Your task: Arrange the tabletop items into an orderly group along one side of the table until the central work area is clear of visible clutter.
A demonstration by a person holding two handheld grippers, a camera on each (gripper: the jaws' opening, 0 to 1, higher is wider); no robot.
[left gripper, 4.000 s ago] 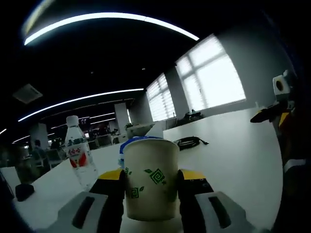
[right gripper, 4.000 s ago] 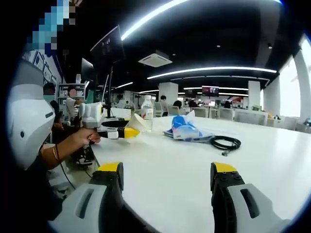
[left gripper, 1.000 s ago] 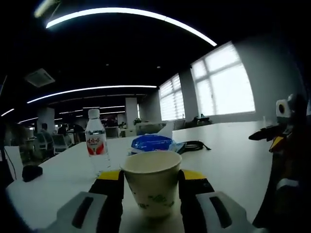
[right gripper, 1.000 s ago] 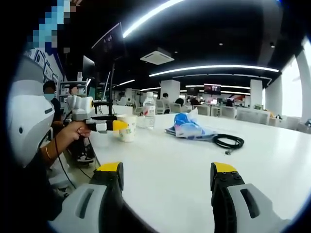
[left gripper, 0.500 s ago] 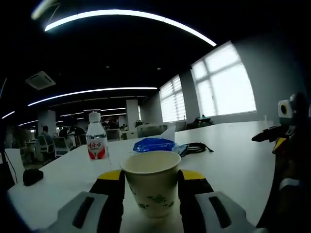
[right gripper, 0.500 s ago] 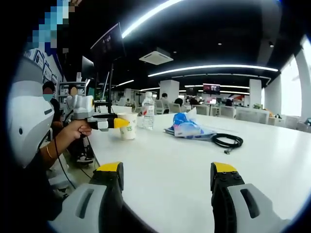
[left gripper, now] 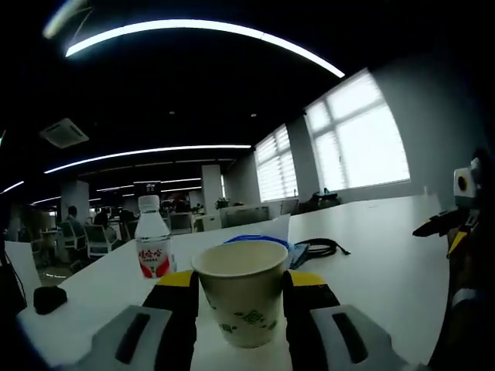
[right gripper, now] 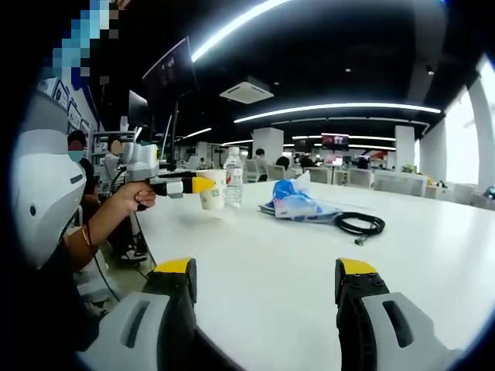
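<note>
A paper cup with green leaf prints stands upright between the yellow-tipped jaws of my left gripper, which is shut on it. In the right gripper view the left gripper holds the cup just above the white table, close to a water bottle. The bottle has a red label. A blue packet and a coiled black cable lie further along the table. My right gripper stands open with nothing between its jaws.
A person's hand grips the left gripper's handle. A small black object sits near the table's left edge. The blue packet and cable lie behind the cup. Office desks, chairs and monitors stand beyond the table.
The left gripper has lifted the cup off the table and carried it closer to the water bottle. The right gripper has stayed where it was, open.
</note>
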